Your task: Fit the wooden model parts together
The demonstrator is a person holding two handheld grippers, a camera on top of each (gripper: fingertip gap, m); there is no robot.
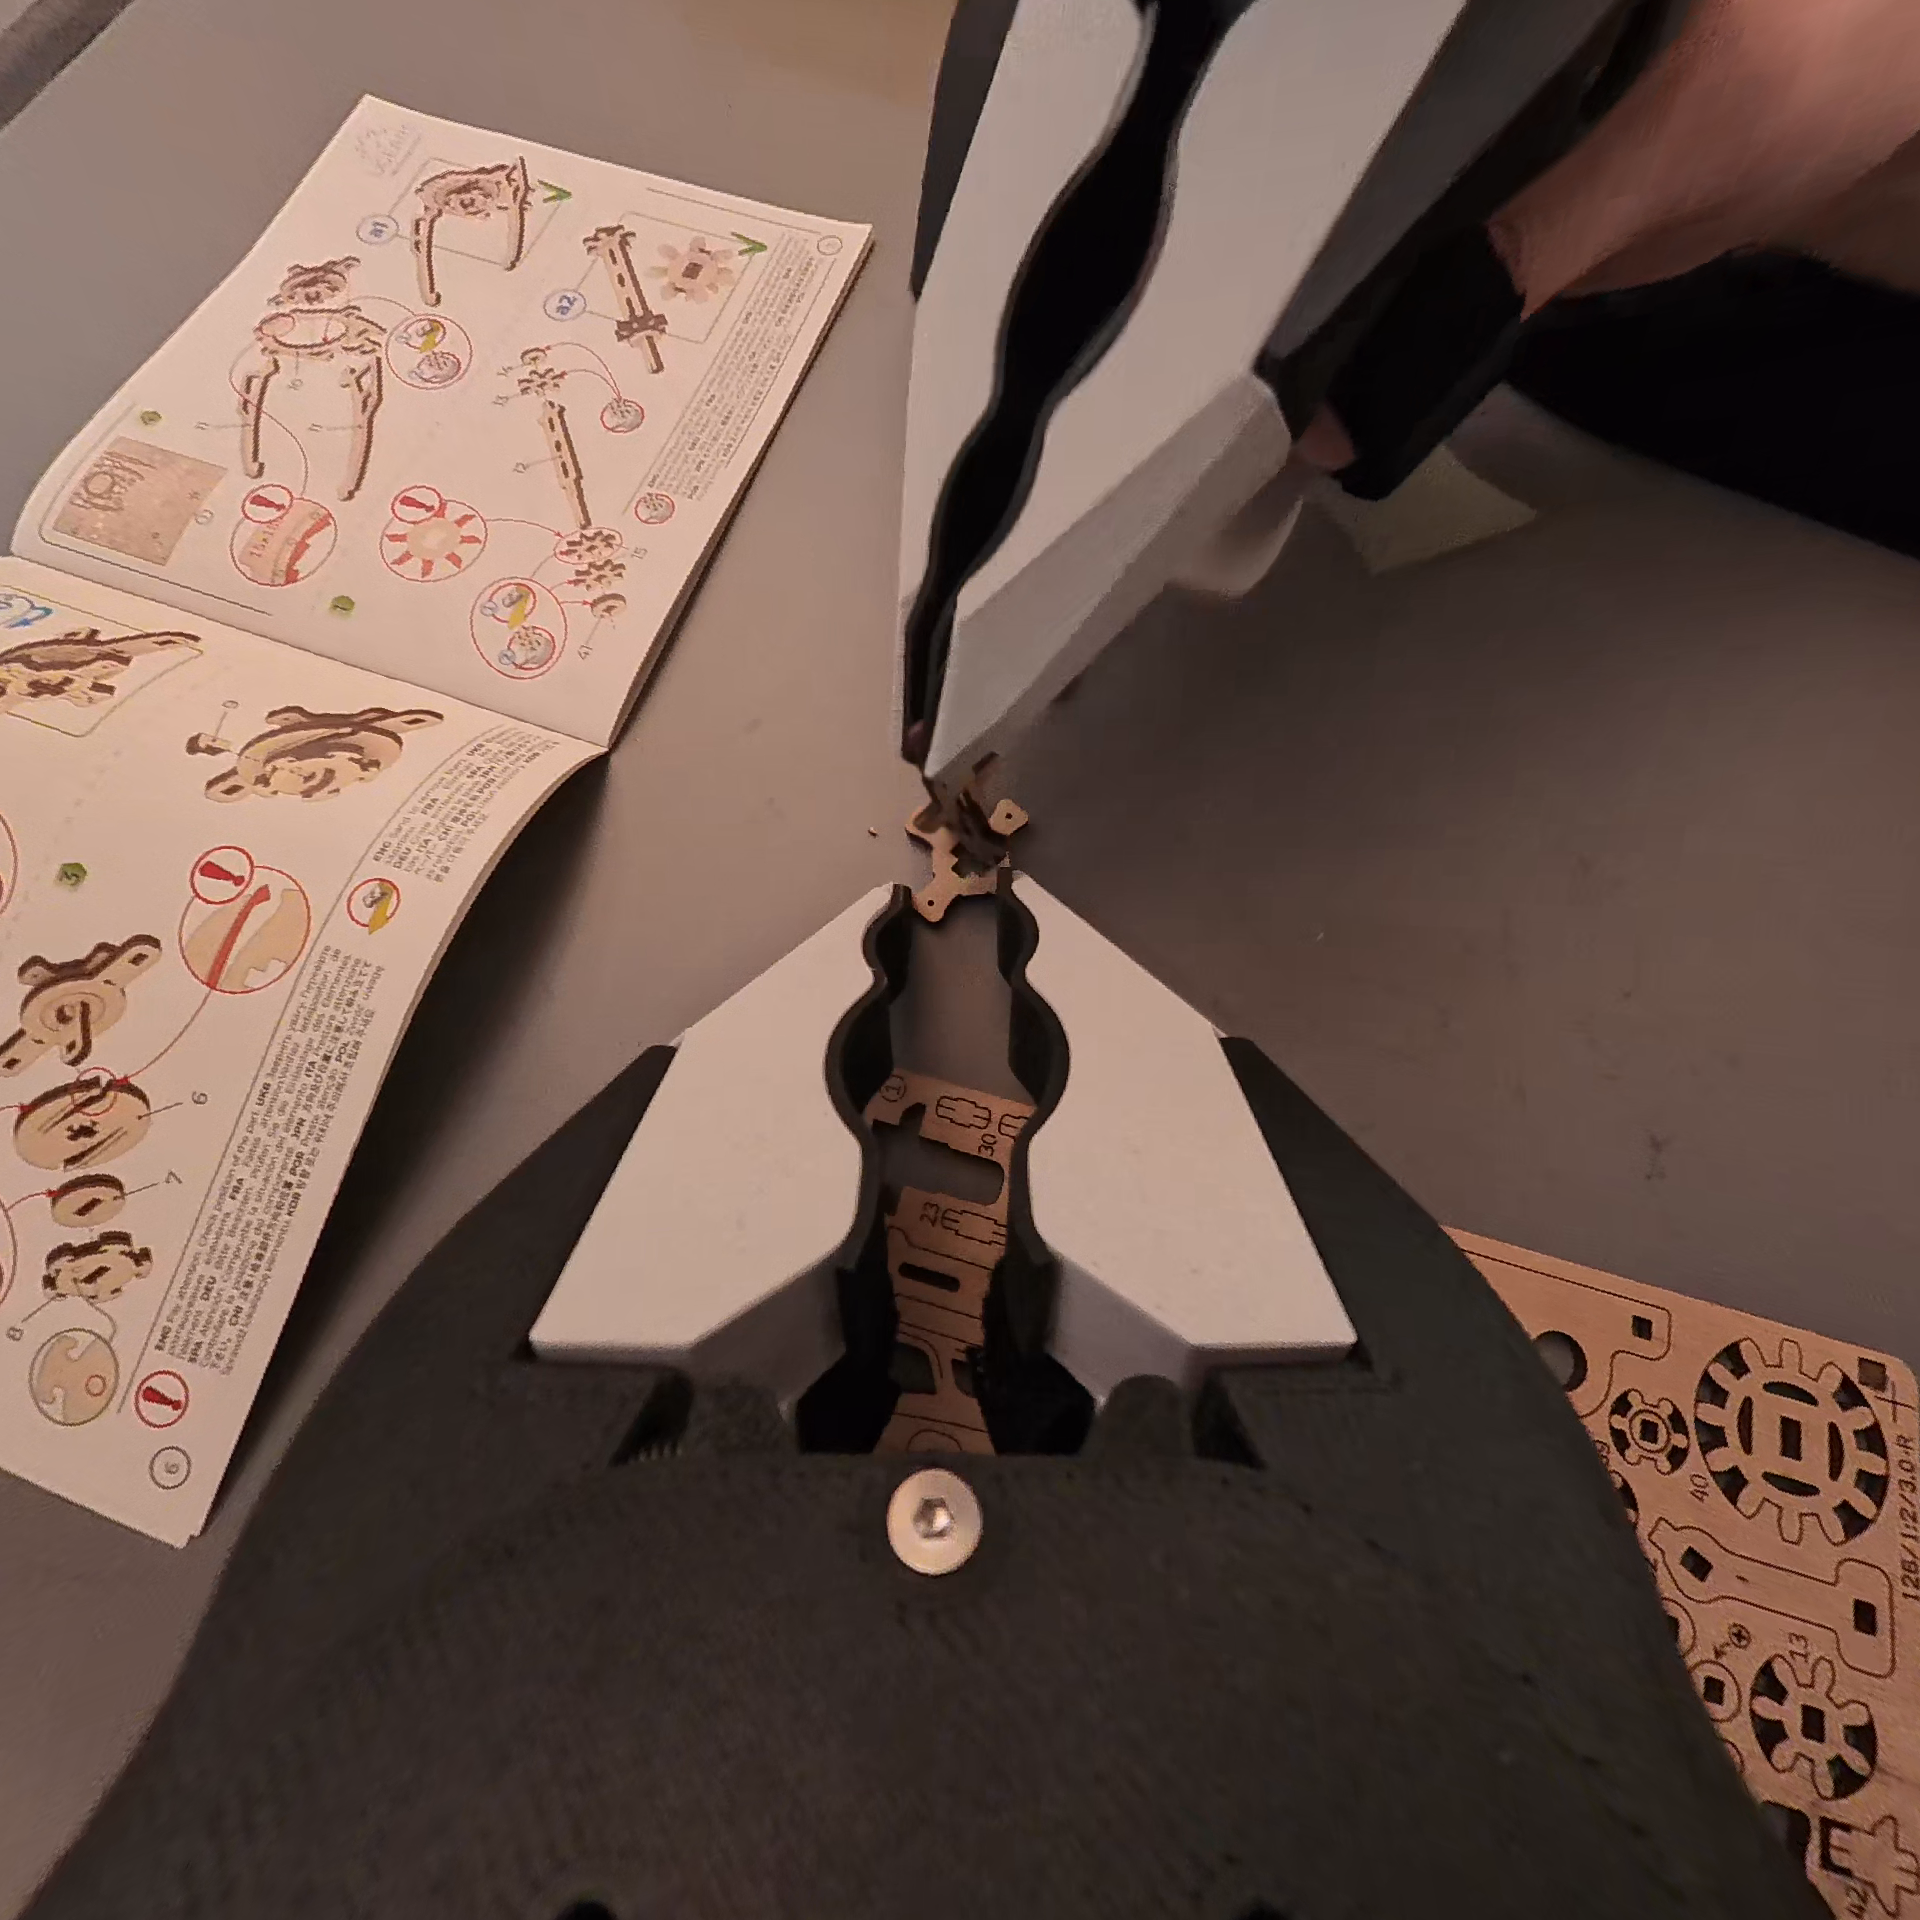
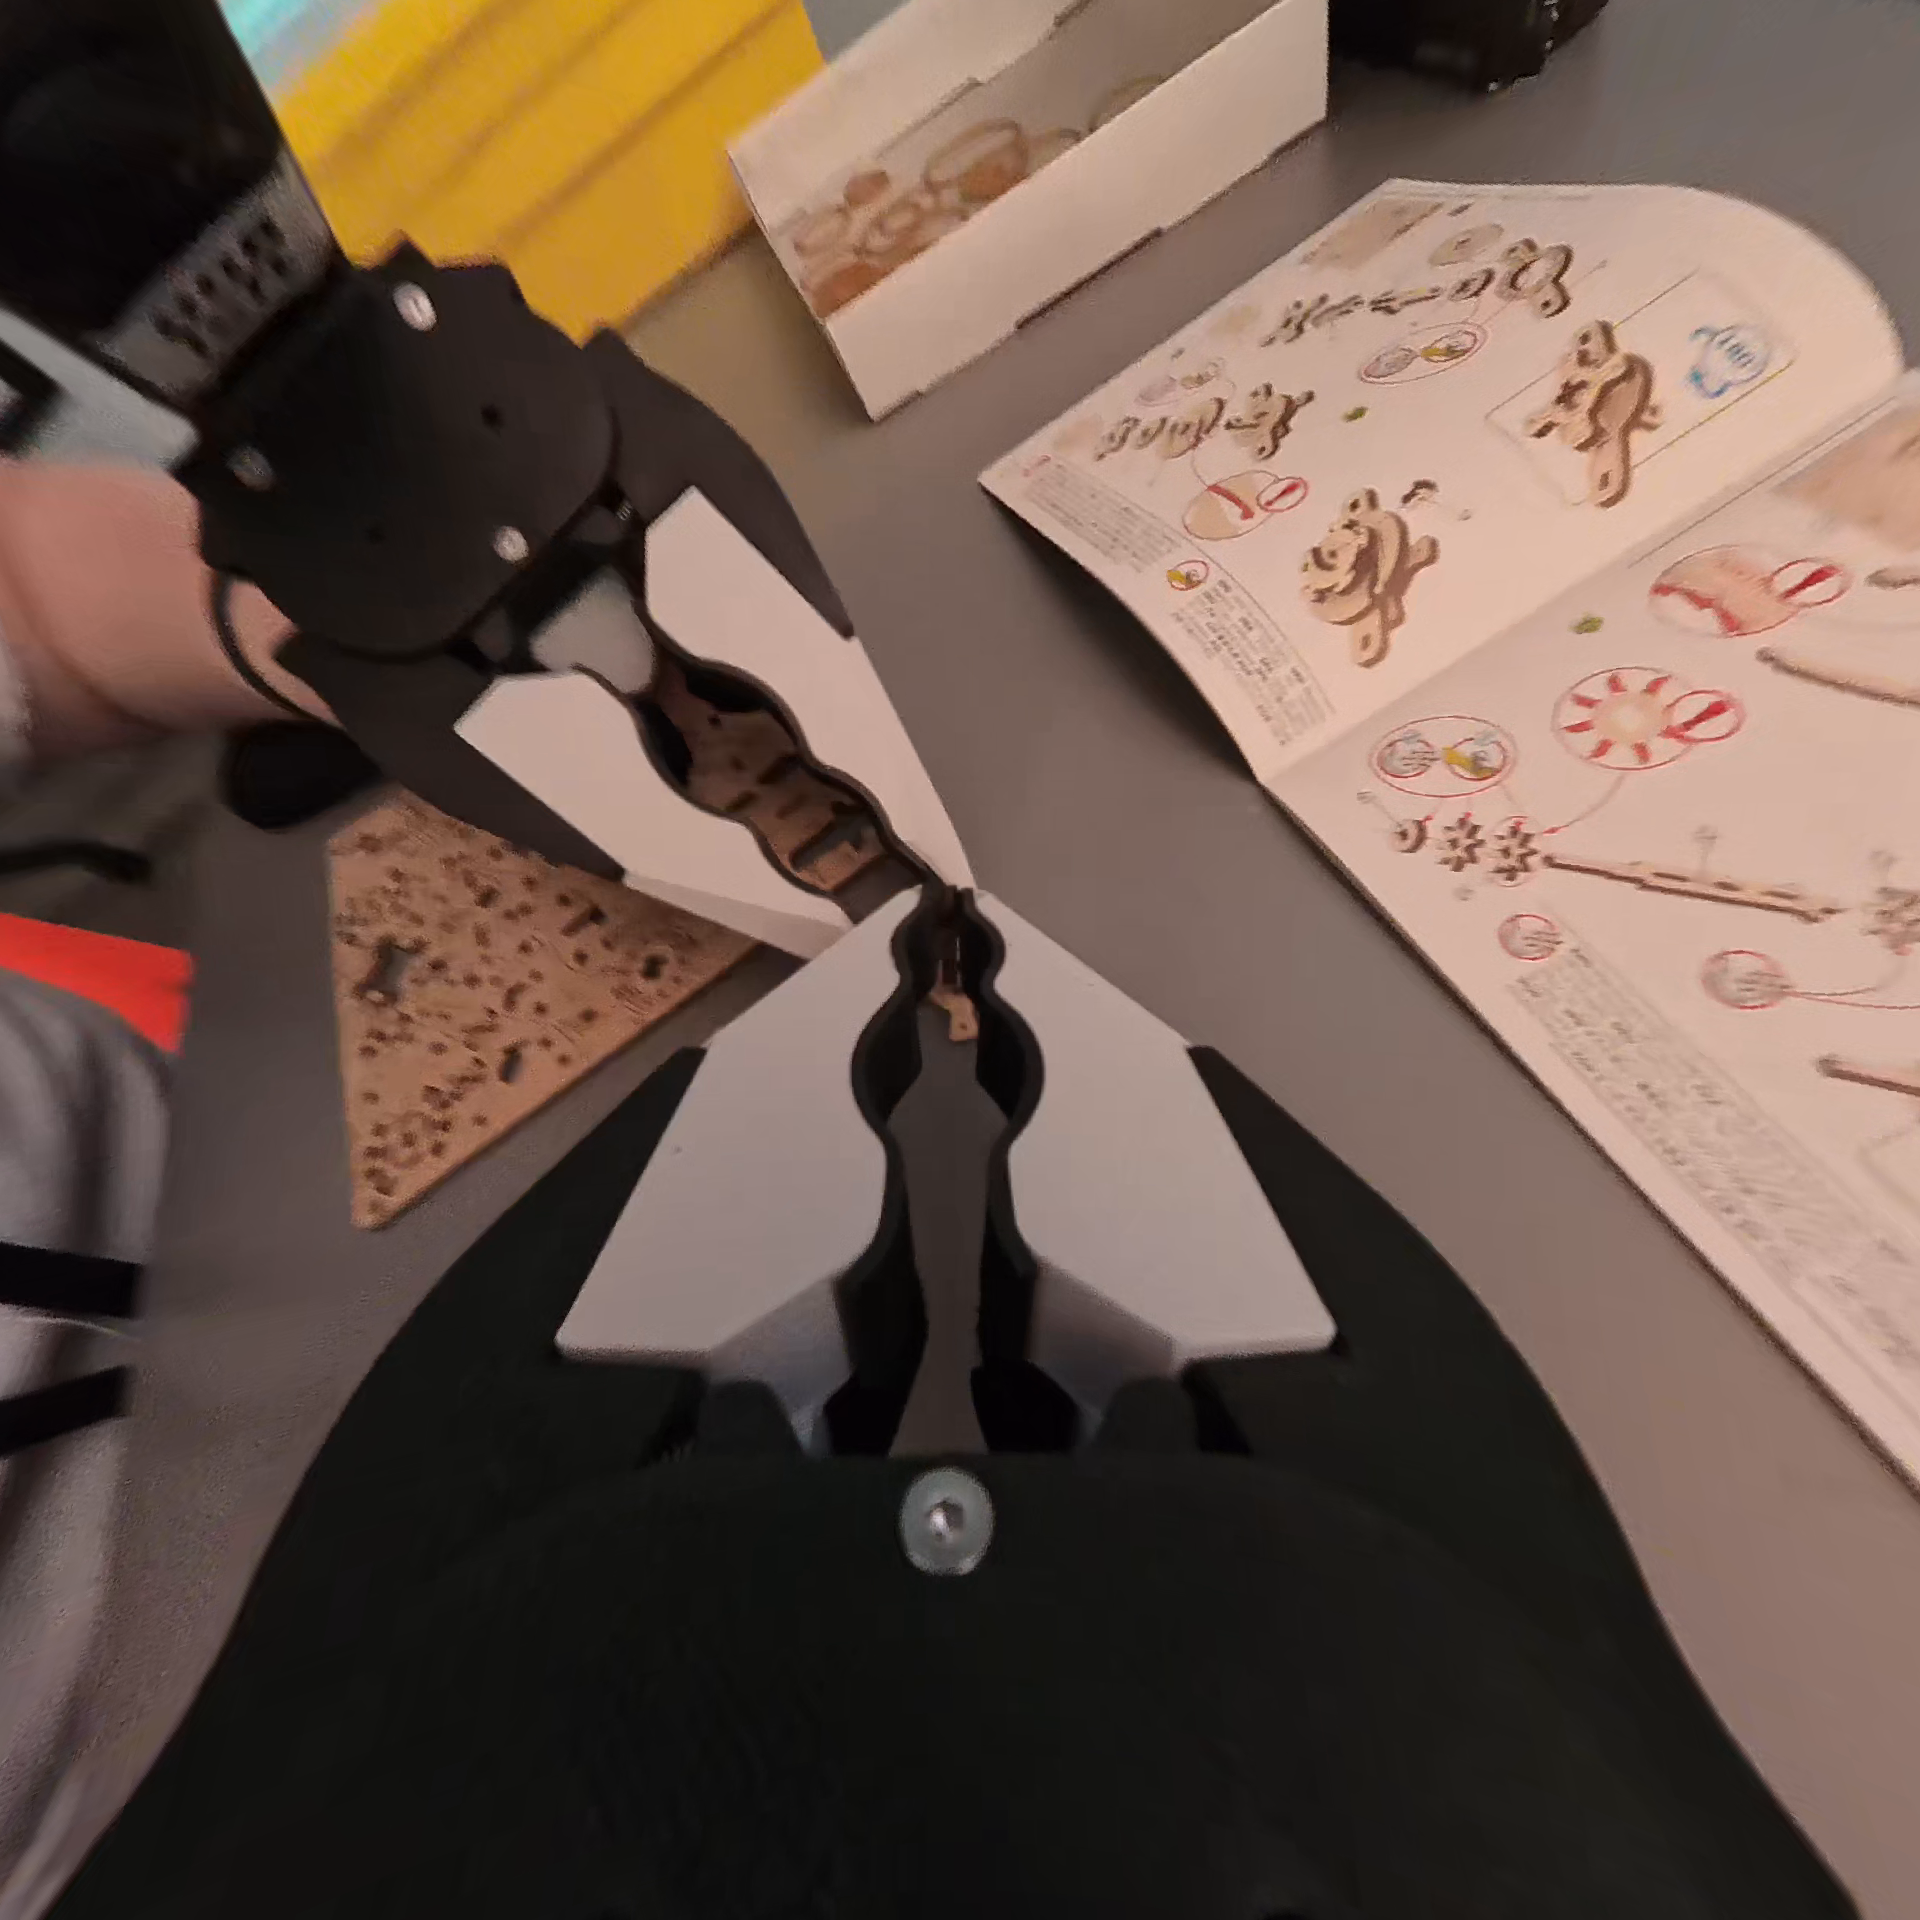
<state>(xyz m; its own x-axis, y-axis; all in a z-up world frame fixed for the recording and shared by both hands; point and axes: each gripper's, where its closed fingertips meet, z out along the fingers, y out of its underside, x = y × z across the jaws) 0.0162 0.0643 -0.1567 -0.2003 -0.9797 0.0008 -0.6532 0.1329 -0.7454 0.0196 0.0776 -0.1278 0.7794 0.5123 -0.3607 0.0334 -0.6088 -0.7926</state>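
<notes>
The small wooden part (image 1: 964,836) is a pale, laser-cut plywood piece with dark burnt edges, a jagged outline of little tabs and lugs, and a small square hole near its middle. It hangs in the air above the grey table (image 1: 1455,935), just off the near corner of the open instruction booklet (image 1: 312,665). Whether it is one piece or two already joined cannot be told.

The right gripper (image 1: 925,753) comes down from above, its white fingers pressed together on the upper edge of the part. In the right wrist view a sliver of the wood (image 2: 958,1013) shows between its dark wavy pads, one tab poking back toward the camera.

The left gripper (image 1: 956,894) meets the part from below; its tips touch the lower lobe, but a narrow gap stays between the fingers, and whether they really pinch the wood cannot be told.

Beside the booklet, under the left gripper, lies the flat plywood parts sheet (image 1: 1766,1538), cut with gears and slotted bars. Beyond the booklet stands an open white cardboard box (image 2: 1039,197).
</notes>
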